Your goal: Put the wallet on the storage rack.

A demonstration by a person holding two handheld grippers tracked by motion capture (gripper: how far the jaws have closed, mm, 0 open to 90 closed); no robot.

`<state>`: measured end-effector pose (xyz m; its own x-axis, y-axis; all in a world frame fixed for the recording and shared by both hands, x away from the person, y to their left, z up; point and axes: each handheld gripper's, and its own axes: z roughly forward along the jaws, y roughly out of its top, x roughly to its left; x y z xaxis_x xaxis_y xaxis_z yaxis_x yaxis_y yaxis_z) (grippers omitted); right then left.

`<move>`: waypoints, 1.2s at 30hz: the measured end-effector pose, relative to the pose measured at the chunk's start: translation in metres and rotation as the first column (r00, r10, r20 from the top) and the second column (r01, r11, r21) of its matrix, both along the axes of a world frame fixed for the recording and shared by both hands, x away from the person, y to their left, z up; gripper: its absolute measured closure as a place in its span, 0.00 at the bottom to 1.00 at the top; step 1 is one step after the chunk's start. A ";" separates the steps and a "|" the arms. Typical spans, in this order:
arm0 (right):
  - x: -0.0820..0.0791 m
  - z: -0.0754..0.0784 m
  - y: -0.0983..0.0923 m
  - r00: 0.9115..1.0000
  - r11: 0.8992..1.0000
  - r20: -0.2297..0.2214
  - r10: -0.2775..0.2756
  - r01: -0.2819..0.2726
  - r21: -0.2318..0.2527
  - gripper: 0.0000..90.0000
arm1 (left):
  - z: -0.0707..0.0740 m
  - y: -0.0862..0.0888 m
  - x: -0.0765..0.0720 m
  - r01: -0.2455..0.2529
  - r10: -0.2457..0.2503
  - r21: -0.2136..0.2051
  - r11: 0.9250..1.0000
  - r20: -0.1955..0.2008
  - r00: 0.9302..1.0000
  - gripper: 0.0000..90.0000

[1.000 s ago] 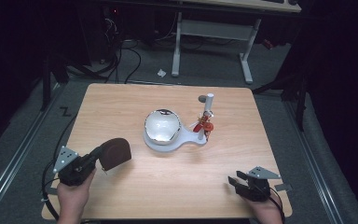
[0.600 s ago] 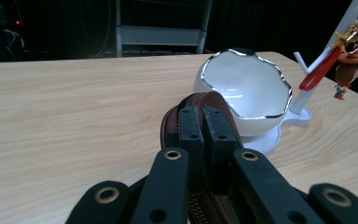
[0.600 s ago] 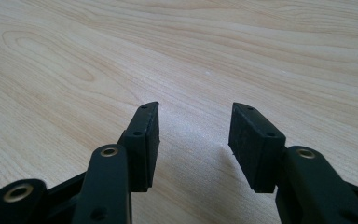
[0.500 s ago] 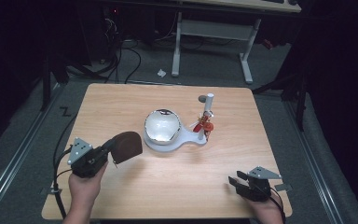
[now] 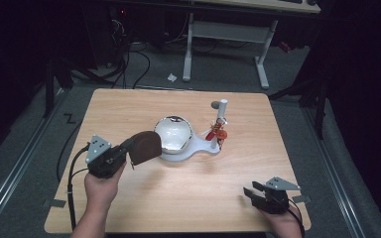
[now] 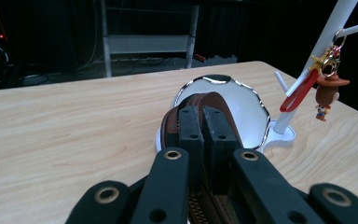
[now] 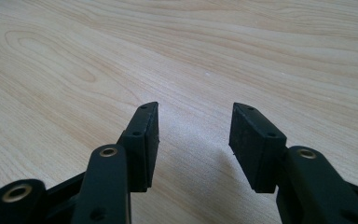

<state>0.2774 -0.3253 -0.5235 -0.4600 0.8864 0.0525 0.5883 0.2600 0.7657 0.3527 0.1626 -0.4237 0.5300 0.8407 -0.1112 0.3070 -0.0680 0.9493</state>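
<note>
Brown pouch point(image 5: 145, 147), zip-edged and rounded, pinched between the pressed-together jaws of the left gripper point(image 5: 124, 151) and held above the counter point(image 5: 129, 109), its far end just beside the near-left rim of the white bowl point(image 5: 174, 135). In the left gripper view the pouch point(image 6: 200, 105) rises between the two black jaws, with its zip teeth visible at the bottom edge, and overlaps the bowl point(image 6: 249, 105), whose wavy rim is edged in a dark shiny line. The person's left hand point(image 5: 101, 186) grips the body of that gripper from below. At the near right corner of the counter the right gripper point(image 5: 253, 191) rests low with its jaws spread and nothing between them; the right gripper view shows its gripper point(image 7: 193, 135) over bare wood grain point(image 7: 191, 46). Farther off, the bowl sits on a white base joined to an upright white stand point(image 5: 222, 114). From an arm of the stand point(image 6: 326, 39) hang a red strap point(image 6: 298, 91) and a small figure in a brown hat point(image 6: 328, 91). Beyond the counter, on the dark floor, stand the white legs of another table point(image 5: 225, 34).
</note>
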 end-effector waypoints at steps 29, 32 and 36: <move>0.000 0.001 -0.001 1.000 1.000 0.002 0.003 -0.003 0.006 0.59 | 0.005 -0.038 0.054 -0.011 0.014 0.071 0.997 -0.049 0.999 0.97; 0.000 0.001 -0.001 1.000 1.000 0.001 0.002 -0.002 0.007 0.59 | 0.003 -0.042 0.057 -0.019 0.024 0.081 0.997 -0.057 0.998 0.97; 0.000 0.001 0.000 1.000 1.000 0.003 0.005 -0.005 0.006 0.59 | 0.001 -0.047 0.062 -0.024 0.031 0.097 0.995 -0.072 0.997 0.97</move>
